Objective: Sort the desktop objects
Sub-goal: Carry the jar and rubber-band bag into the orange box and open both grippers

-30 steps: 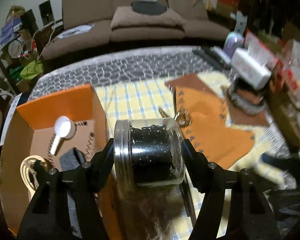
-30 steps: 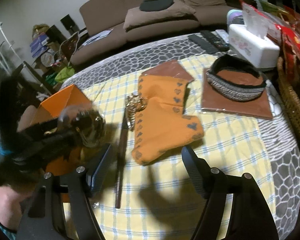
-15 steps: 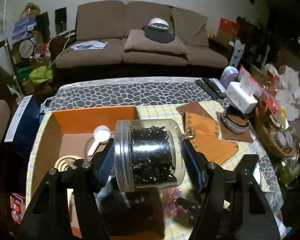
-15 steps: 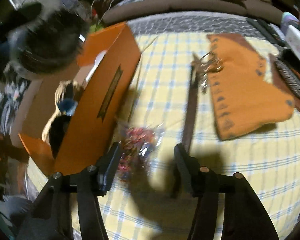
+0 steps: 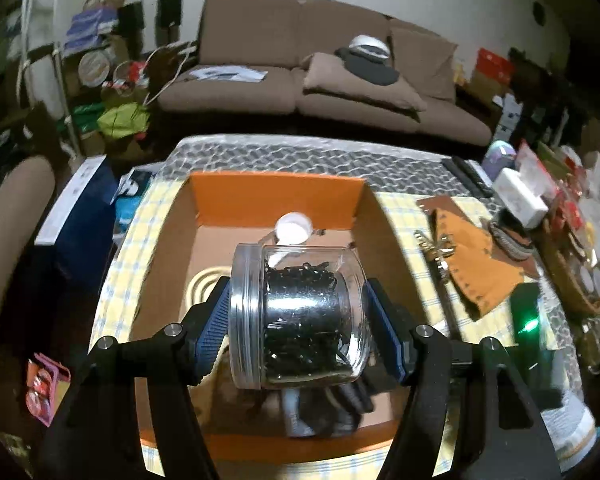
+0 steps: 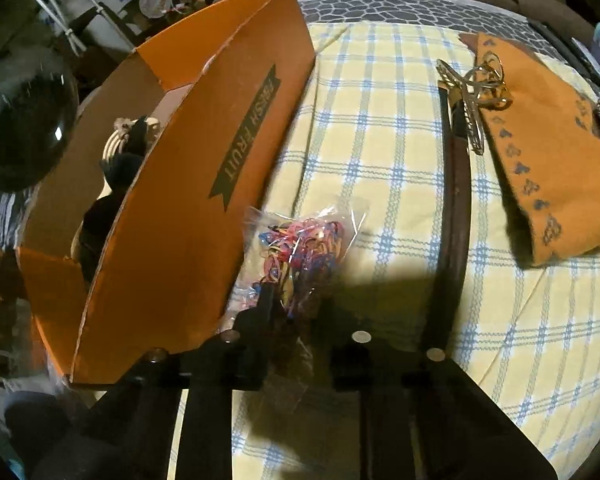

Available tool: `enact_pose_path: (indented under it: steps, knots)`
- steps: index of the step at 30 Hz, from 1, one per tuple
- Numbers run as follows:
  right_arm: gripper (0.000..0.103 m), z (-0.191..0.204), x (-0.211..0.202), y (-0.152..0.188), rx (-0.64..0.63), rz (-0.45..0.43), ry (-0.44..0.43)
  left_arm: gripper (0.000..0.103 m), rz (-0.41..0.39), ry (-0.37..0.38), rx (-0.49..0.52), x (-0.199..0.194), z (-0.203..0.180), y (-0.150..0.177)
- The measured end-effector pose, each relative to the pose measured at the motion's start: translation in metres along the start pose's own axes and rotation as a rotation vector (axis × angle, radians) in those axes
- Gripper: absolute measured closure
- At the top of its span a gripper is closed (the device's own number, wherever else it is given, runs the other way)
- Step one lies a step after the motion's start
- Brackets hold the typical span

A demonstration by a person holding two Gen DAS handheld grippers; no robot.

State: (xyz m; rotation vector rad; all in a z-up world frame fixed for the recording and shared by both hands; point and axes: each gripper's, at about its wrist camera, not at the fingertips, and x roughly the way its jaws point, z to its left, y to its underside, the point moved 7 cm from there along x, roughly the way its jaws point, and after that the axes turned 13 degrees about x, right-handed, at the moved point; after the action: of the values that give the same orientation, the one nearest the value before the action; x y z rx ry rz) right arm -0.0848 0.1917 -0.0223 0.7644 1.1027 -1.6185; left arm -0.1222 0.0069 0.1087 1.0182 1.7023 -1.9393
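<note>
- Two views give us one landmark, the orange cardboard box (image 5: 276, 200), open-topped on the yellow checked tablecloth (image 6: 380, 128); we place everything else against it.
- Beyond the far wall of the box we see a brown sofa (image 5: 300, 76) across the room.
- Right of the box, well apart from it, an orange cloth (image 6: 540, 152) with blue marks lies flat on the tablecloth.
- Between the box and that cloth a dark brown strap (image 6: 456, 208) runs along the tablecloth, with a gold hair claw (image 6: 476, 96) resting at its far end.
- Above the inside of the box our left gripper (image 5: 300, 316) holds a clear jar (image 5: 300, 312) of black clips on its side, blue pads pressed against lid and base.
- Just outside the box's right wall, touching its foot, a clear bag of coloured rubber bands (image 6: 296, 248) lies on the tablecloth.
- Over the near end of that bag our right gripper (image 6: 300, 312) is closing its jaws, with the plastic between the fingertips and already pinched.
- Inside the box, near its far wall, we see a white scoop (image 5: 294, 228); a pale coiled ring (image 5: 204, 284) lies left of the jar.
</note>
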Motion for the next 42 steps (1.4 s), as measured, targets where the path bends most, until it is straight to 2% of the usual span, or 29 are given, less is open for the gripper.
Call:
enact_pose_path:
  steps: [7,13,18,23,29,32,34,36,40,42]
  knots:
    - [0.091,-0.014,-0.058,-0.033,0.075,-0.159,-0.002,0.041,0.014,-0.023,-0.086,0.012,0.043,0.034]
    - [0.091,0.022,-0.097,-0.053,0.058,-0.257,-0.100,0.041,0.042,-0.021,-0.076,0.022,0.052,0.045]
    - [0.091,0.070,-0.083,-0.054,-0.003,-0.218,-0.168,0.041,0.104,-0.025,-0.010,0.030,0.039,0.058]
    - [0.091,0.106,-0.053,-0.040,-0.080,-0.152,-0.144,0.041,0.138,-0.006,0.030,0.027,0.032,0.067]
    - [0.091,0.128,-0.027,-0.028,-0.146,-0.114,-0.098,0.040,0.190,0.033,0.068,0.028,0.027,0.074]
    - [0.087,0.127,-0.016,-0.026,-0.160,-0.097,-0.064,0.039,0.207,0.018,0.083,0.036,0.024,0.078]
    - [0.080,0.122,-0.011,-0.025,-0.150,-0.086,-0.047,0.038,0.226,0.029,0.065,0.043,0.024,0.080]
    - [0.072,0.118,-0.011,-0.027,-0.139,-0.092,-0.039,0.032,0.223,0.031,0.048,0.044,0.028,0.080]
    - [0.059,0.111,-0.025,-0.035,-0.118,-0.142,-0.041,0.021,0.123,0.032,-0.015,0.026,0.040,0.066]
    - [0.054,0.106,-0.035,-0.041,-0.103,-0.180,-0.034,0.021,0.071,0.042,-0.067,0.016,0.050,0.059]
